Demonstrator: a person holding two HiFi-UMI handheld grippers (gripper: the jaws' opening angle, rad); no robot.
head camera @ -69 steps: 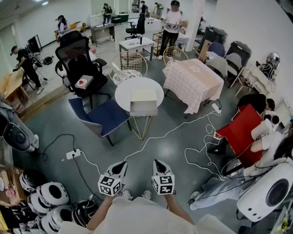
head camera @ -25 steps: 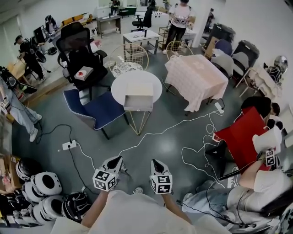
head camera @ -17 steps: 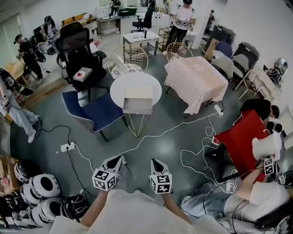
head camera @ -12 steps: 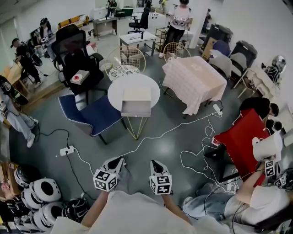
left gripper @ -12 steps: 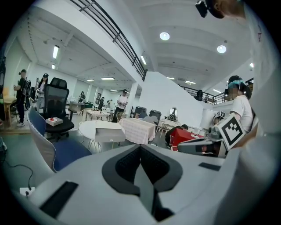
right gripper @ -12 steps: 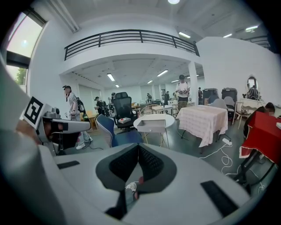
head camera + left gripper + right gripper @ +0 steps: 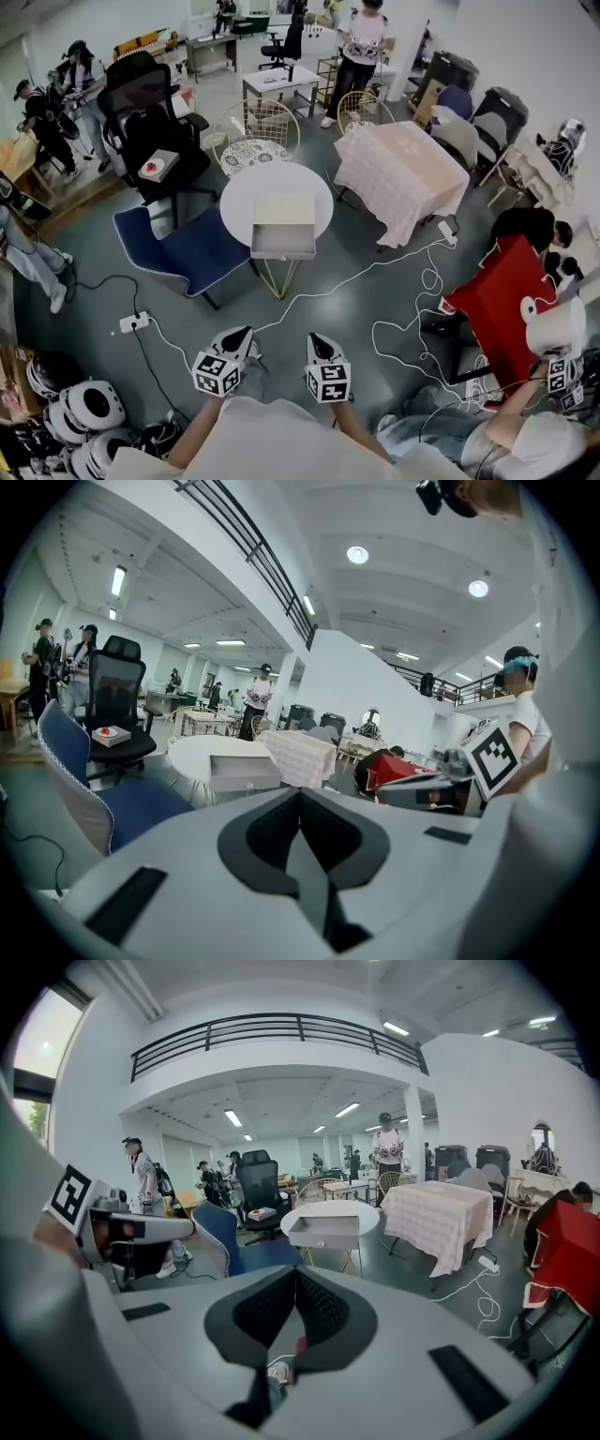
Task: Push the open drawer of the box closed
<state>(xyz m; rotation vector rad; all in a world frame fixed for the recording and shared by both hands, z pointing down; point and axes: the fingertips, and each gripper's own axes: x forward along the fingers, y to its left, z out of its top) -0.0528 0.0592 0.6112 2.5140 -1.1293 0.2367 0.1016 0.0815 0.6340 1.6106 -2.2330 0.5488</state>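
Far left on the floor, a heap of white helmets, and just beyond them a white power strip. Next over, a black office chair with a small box on its seat, and a blue chair drawn up beside the left edge of the round white surface. Low in the head view, well short of that surface, the left claw above the floor, aimed toward it; in the left gripper view, pads pressed fully together with nothing between them. On the surface, from about the middle to the near edge, the pale box, with its drawer pulled out toward the camera and the drawer front at the near edge. Behind the far edge, a gold wire chair. Just right of the left claw and level with it, the right claw, likewise well apart from the box and pointed toward it; in the right gripper view, jaws closed tight on nothing, drawer front straight ahead in the distance. Further right, a table under a checked cloth, standing apart from the round surface. Trailing across the floor from it, a white cable, looping toward a red cover at the right edge of the head view.
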